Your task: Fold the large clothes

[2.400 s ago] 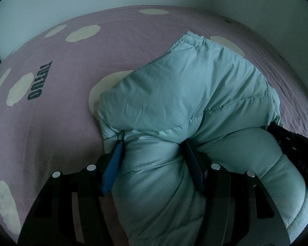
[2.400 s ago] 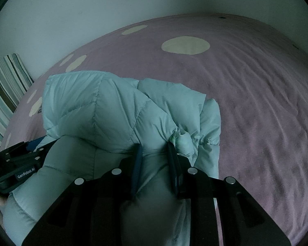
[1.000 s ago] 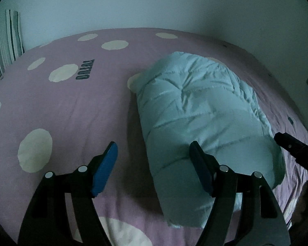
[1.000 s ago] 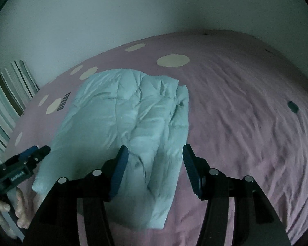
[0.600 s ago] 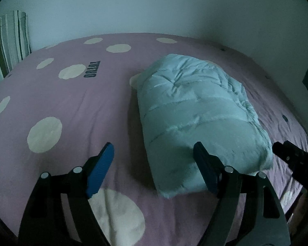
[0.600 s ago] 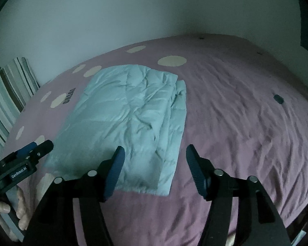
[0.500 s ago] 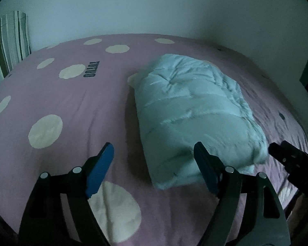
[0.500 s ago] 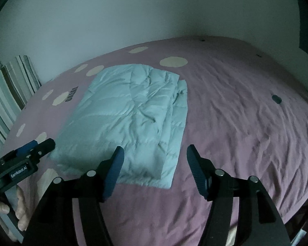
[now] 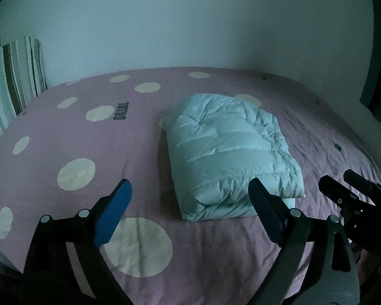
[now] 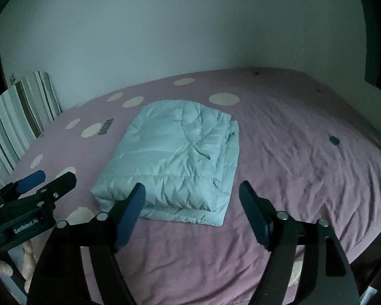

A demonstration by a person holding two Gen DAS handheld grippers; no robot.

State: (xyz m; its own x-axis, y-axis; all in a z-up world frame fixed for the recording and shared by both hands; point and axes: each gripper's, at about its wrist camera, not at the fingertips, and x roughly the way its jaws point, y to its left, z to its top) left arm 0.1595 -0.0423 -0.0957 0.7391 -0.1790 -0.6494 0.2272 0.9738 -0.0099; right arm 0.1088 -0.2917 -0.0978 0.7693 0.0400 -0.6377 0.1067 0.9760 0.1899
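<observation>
A pale blue puffy jacket [image 9: 228, 152] lies folded into a thick rectangle on the purple bed; it also shows in the right wrist view [image 10: 175, 160]. My left gripper [image 9: 190, 200] is open and empty, held above the bed's front part, short of the jacket's near edge. My right gripper [image 10: 191, 198] is open and empty, also short of the near edge. Each gripper shows at the side of the other's view: the right one [image 9: 353, 200] and the left one [image 10: 38, 190].
The purple bed cover [image 9: 63, 137] has cream dots and a dark printed word [image 9: 120, 111]. A striped cushion [image 10: 17, 119] stands at the left end. White walls [image 10: 190, 38] close the far side. A small dark object [image 10: 334, 140] lies on the bed's right part.
Both grippers let go of the jacket, opened and pulled back and up from it. The jacket now lies folded flat on the bed.
</observation>
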